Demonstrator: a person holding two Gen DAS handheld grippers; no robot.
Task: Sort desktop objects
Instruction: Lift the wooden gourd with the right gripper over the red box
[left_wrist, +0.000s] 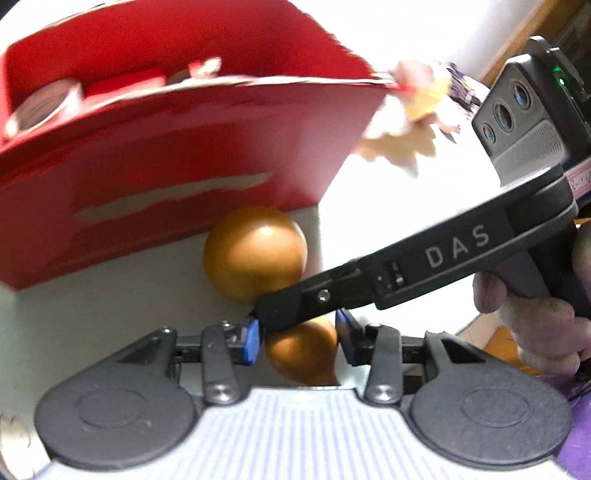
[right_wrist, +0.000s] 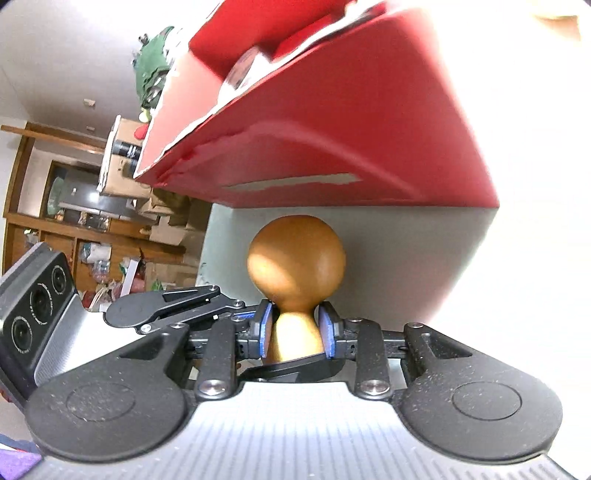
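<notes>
A brown wooden gourd (left_wrist: 255, 254) lies on the white table beside the red box (left_wrist: 177, 147). In the left wrist view its lower bulb (left_wrist: 303, 350) sits between my left gripper's (left_wrist: 299, 339) blue pads (left_wrist: 252, 341), which stand slightly apart from it. My right gripper (right_wrist: 297, 332) is shut on the gourd's (right_wrist: 295, 258) narrow waist; its black finger (left_wrist: 295, 306) crosses the gourd in the left wrist view. The red box (right_wrist: 332, 129) stands just behind the gourd and holds a tape roll (left_wrist: 40, 107) and other items.
Pale dried flowers (left_wrist: 406, 122) lie on the table right of the box. Cardboard boxes (right_wrist: 122, 162) and wooden shelving (right_wrist: 55, 236) with clutter fill the room beyond the table edge. A purple cloth (left_wrist: 576, 443) shows at lower right.
</notes>
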